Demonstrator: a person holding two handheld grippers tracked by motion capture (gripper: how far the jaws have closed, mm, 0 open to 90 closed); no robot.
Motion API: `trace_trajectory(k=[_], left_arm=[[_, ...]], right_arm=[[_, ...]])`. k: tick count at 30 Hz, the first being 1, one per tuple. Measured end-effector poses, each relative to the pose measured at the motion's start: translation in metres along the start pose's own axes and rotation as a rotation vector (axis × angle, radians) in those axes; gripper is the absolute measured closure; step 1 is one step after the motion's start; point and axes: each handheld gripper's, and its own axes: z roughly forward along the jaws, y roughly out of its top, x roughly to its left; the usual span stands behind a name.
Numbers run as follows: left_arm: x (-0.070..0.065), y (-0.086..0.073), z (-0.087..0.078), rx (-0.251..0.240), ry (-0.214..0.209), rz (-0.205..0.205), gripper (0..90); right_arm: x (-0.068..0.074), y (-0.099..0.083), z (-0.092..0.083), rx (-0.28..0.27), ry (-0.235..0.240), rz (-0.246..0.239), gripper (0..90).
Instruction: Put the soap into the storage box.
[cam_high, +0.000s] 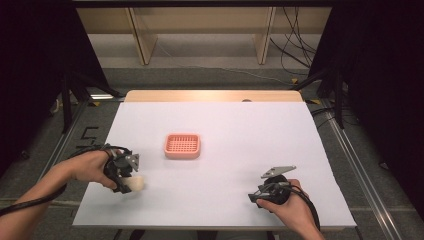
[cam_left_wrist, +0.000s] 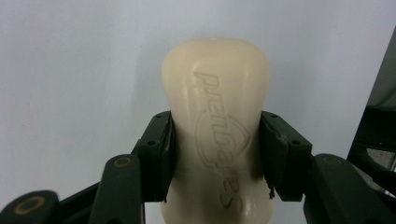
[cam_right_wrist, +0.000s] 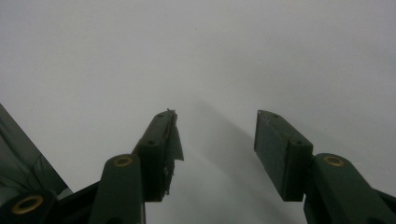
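Note:
A cream bar of soap (cam_left_wrist: 217, 135) with raised lettering sits between the jaws of my left gripper (cam_left_wrist: 217, 154), whose pads press on both its sides. From above, that left gripper (cam_high: 127, 182) is at the table's left front with the soap (cam_high: 136, 183) sticking out toward the middle. A pink slotted soap dish (cam_high: 182, 145) lies on the white table top, up and to the right of the soap. My right gripper (cam_high: 255, 197) rests at the right front of the table. In its own view the right gripper (cam_right_wrist: 217, 140) is open over bare white surface.
The white table top (cam_high: 240, 140) has a wooden strip along its far edge. Black curtains flank both sides. Cables and wooden frame legs stand on the floor beyond the table.

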Motion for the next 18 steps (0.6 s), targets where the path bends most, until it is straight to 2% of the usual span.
trace_trajectory(k=[18], left_arm=[[0.0038, 0.0044, -0.0021, -0.061, 0.04, -0.017, 49.0]], right_arm=[[-0.0004, 0.0, 0.0004, -0.001, -0.002, -0.002, 49.3]])
